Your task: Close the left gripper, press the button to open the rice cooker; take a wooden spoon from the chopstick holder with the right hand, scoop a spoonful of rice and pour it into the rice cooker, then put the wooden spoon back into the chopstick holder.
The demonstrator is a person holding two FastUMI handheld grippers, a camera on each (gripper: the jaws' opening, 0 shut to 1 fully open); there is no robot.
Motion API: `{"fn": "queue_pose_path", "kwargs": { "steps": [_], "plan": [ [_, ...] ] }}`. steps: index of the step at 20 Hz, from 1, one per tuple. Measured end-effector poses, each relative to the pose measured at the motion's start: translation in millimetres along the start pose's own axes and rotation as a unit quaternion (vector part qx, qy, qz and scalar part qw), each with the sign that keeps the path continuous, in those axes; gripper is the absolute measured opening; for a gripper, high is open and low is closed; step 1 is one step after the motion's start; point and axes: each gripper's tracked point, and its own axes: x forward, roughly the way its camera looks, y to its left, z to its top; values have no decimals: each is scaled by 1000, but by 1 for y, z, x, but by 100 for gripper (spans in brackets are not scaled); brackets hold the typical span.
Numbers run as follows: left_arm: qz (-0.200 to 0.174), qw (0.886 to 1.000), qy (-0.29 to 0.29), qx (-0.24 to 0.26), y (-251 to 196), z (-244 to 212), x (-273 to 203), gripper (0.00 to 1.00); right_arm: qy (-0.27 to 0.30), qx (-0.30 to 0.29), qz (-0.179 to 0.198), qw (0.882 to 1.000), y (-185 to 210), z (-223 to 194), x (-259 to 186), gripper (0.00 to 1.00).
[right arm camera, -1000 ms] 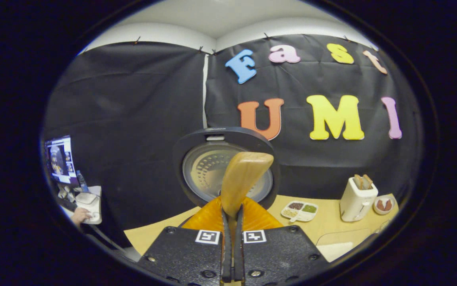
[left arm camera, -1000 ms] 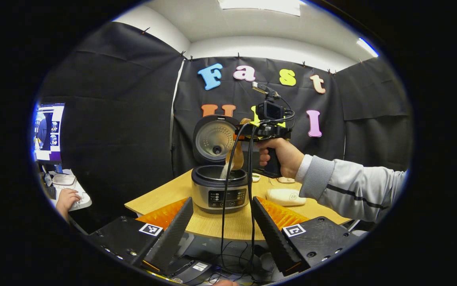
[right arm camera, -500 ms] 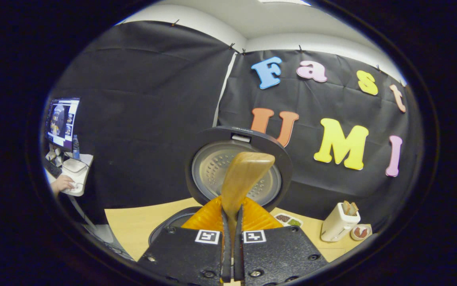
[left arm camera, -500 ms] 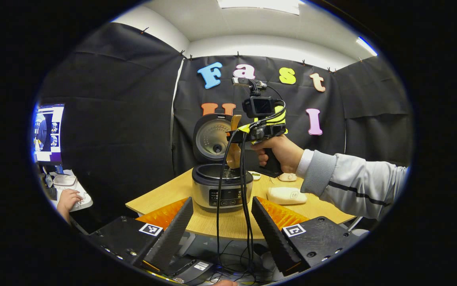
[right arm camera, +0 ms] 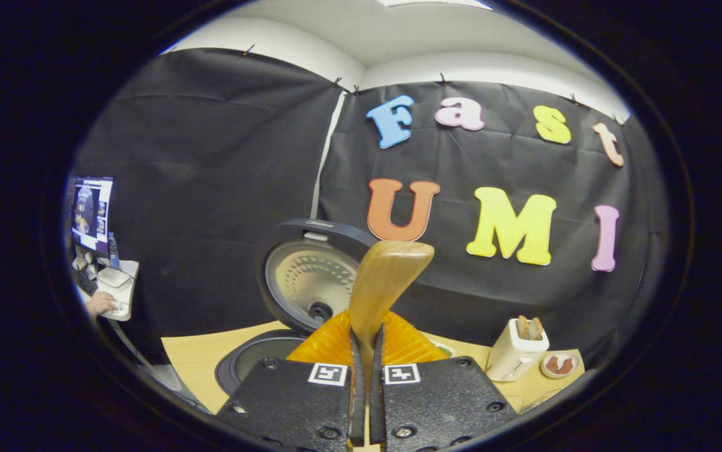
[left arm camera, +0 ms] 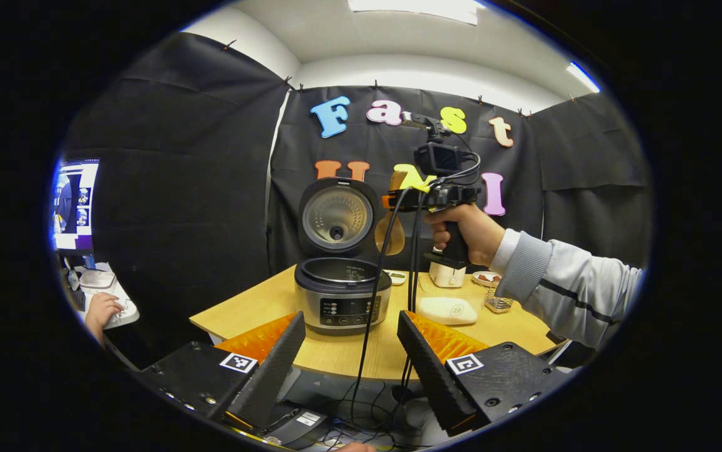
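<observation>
A: What was nearest?
B: The left gripper [left arm camera: 350,351] hung with its fingers spread apart, holding nothing, before the tabletop [left arm camera: 348,355].

A: And farther off?
B: The rice cooker [left arm camera: 343,295] stood there, lid up. Beside it, raised, the right gripper [right arm camera: 366,402] was clamped onto the wooden spoon [right arm camera: 383,282].

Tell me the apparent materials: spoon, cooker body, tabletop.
Spoon: wood by its look, warm honey-brown, smooth with a soft sheen, clamped in the right gripper. Rice cooker body: probably brushed metal, judging by the grey band with dull reflections; rim and open lid look like black plastic, with a silvery dimpled lid liner. Table: light wood-look top, possibly laminate.
</observation>
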Motion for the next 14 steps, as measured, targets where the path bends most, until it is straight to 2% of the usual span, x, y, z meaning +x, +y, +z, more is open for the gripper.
{"fn": "queue_pose_path", "kwargs": {
  "steps": [5,6,7,8,9,10,14],
  "plan": [
    [-2,1000,-8,11,-25,5,8,95,-6,17,-33,999,-78,3,-32,8],
    [-4,1000,-7,10,-30,5,12,94,-9,21,-41,999,-96,4,-40,4],
    [-6,1000,-6,10,-33,7,16,94,-11,22,-49,998,-113,3,-50,4],
    [-5,1000,-6,9,-37,7,19,94,-11,21,-58,998,-131,2,-58,8],
    [-4,1000,-7,9,-42,7,22,94,-14,21,-69,997,-150,0,-68,4],
    [-4,1000,-7,8,-46,6,24,94,-16,23,-79,997,-169,-2,-77,8],
    [-16,1000,-2,0,-71,2,33,94,-4,34,-117,993,-238,-24,-109,8]
  ]
}}
